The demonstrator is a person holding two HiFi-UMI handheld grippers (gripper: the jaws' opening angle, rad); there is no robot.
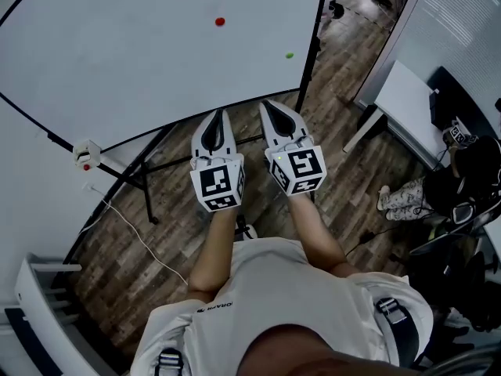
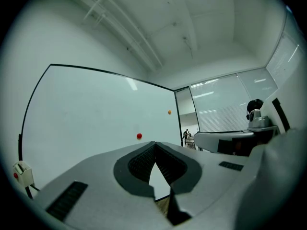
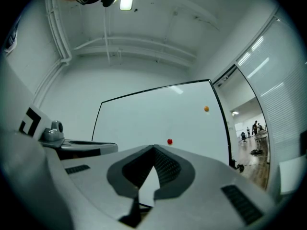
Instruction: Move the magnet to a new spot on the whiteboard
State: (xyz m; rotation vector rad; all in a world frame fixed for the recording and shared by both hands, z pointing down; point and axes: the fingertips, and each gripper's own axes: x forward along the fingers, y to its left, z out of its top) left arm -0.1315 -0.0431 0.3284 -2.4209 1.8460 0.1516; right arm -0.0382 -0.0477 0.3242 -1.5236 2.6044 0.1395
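The whiteboard fills most of what I see: a broad, smooth white sheet in a thin black frame, standing on black tubular legs. Below its bottom edge runs the floor, dark planks with a wood grain. I hold both tools side by side in front of the board's lower right part, clear of its surface. The left tool is a smooth grey shell tapering to a point, its ribbed black pads pressed together at the tips with nothing between them. The right tool has the same shape and is likewise closed and empty. Each carries a white cube printed with black square markers. A small white box with a red button sits at the board's lower left frame. The red magnet, a small round dot, clings to the board's right half, well apart from both tools. A second dot, smaller still, lies nearer the board's right frame.
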